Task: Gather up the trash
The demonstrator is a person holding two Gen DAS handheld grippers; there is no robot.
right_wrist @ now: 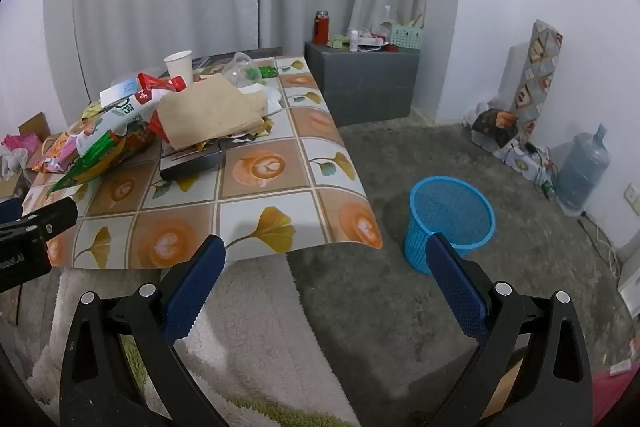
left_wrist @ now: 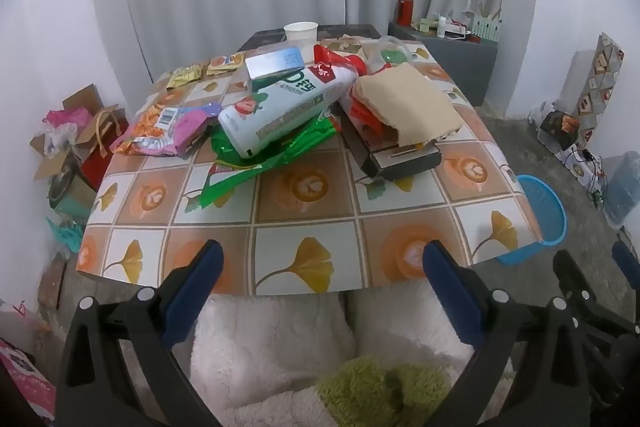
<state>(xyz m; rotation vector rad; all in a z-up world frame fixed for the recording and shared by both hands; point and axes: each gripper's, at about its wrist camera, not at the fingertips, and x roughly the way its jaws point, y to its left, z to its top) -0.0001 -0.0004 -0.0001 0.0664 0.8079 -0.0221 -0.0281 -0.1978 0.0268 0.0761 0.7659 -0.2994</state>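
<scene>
A heap of trash lies on the patterned table [left_wrist: 304, 203] [right_wrist: 256, 195]: a big white snack bag [left_wrist: 280, 111] [right_wrist: 120, 115], a green wrapper [left_wrist: 256, 155] [right_wrist: 92, 163], a pink-orange bag [left_wrist: 168, 127], brown paper [left_wrist: 412, 103] [right_wrist: 208, 115] and a paper cup [left_wrist: 301, 31] [right_wrist: 179, 65]. A blue mesh bin [left_wrist: 540, 215] [right_wrist: 450, 219] stands on the floor to the table's right. My left gripper [left_wrist: 322, 259] hangs open at the table's near edge, short of the heap. My right gripper [right_wrist: 324, 259] is open over the floor between table and bin. Neither gripper has anything between its fingers.
Under both grippers sits a white fluffy seat [left_wrist: 272, 347] with a green cushion [left_wrist: 384, 391]. Boxes and bags [left_wrist: 72, 143] crowd the floor left of the table. A grey cabinet [right_wrist: 364, 83] with a red flask stands behind. A water jug [right_wrist: 584, 167] and cables lie by the right wall.
</scene>
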